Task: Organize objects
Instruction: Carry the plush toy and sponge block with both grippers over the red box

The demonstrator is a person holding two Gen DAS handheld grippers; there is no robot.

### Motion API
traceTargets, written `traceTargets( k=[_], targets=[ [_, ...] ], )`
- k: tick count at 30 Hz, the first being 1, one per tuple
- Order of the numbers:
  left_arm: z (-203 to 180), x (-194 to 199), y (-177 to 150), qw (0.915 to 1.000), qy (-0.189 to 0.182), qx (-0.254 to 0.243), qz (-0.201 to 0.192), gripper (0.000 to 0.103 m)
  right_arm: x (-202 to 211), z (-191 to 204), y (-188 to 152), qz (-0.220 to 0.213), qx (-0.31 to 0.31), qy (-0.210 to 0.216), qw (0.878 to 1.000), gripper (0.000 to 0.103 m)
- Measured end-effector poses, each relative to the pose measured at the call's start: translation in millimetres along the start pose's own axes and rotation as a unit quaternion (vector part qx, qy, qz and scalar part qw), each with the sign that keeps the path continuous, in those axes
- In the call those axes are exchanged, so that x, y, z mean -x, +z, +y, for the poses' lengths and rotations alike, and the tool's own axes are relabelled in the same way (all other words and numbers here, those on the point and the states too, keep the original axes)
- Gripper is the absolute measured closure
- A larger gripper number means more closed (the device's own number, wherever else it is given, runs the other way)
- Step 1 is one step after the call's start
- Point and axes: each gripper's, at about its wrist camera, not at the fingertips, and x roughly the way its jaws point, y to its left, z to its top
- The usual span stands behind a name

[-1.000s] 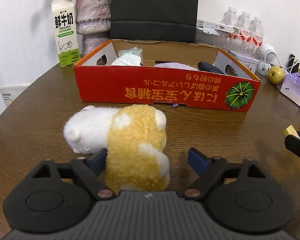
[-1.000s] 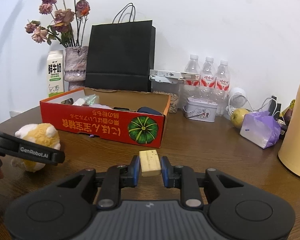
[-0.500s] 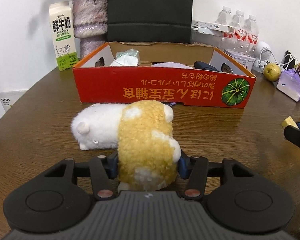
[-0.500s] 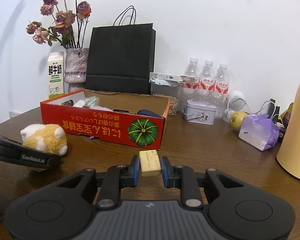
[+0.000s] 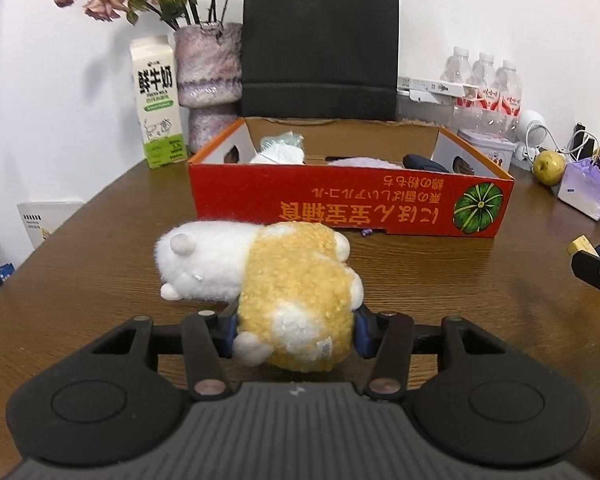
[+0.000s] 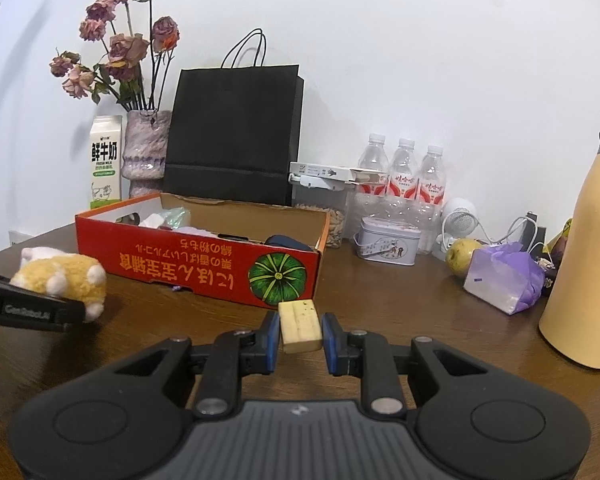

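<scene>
One plush hamster toy [image 5: 260, 276], white at the head and tan at the rear, lies on its side on the brown wooden surface [image 5: 440, 280] just in front of one red cardboard box [image 5: 352, 204] printed with a green pumpkin. The box is open at the top and holds a few things: a clear bag with white contents [image 5: 280, 150], something pale purple and something dark blue, too hidden to name.

Behind the box stand one black paper bag [image 5: 320, 36], one purple vase [image 5: 208, 76] with dried roses, and one milk carton [image 5: 156, 100]. To the right are three water bottles [image 6: 404, 176], one small tin [image 6: 388, 242], one yellow-green apple [image 6: 460, 256], one purple-and-white pouch [image 6: 504, 276] and one tall yellow flask [image 6: 584, 248].

The left gripper [image 5: 296, 330] has its jaws narrowed around the tan rear of the plush hamster toy and they are closing; the blue pads press into the fur on both sides.

The right gripper [image 6: 300, 334] hovers over the surface in front of the box's pumpkin corner, its jaws drawn close and clamped on one small pale wooden block [image 6: 300, 326], which stands up between the blue pads. In the right wrist view the left gripper appears at the left edge with the toy in it.
</scene>
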Motion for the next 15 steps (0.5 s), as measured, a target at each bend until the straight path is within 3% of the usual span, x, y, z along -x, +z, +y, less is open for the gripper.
traceTargets(
  k=[15],
  targets=[
    [16, 43, -15, 0.9988, -0.002, -0.006, -0.049, 0.053, 27, 37, -1, -0.011, 0.003, 0.027, 1.000, 0.082]
  ],
)
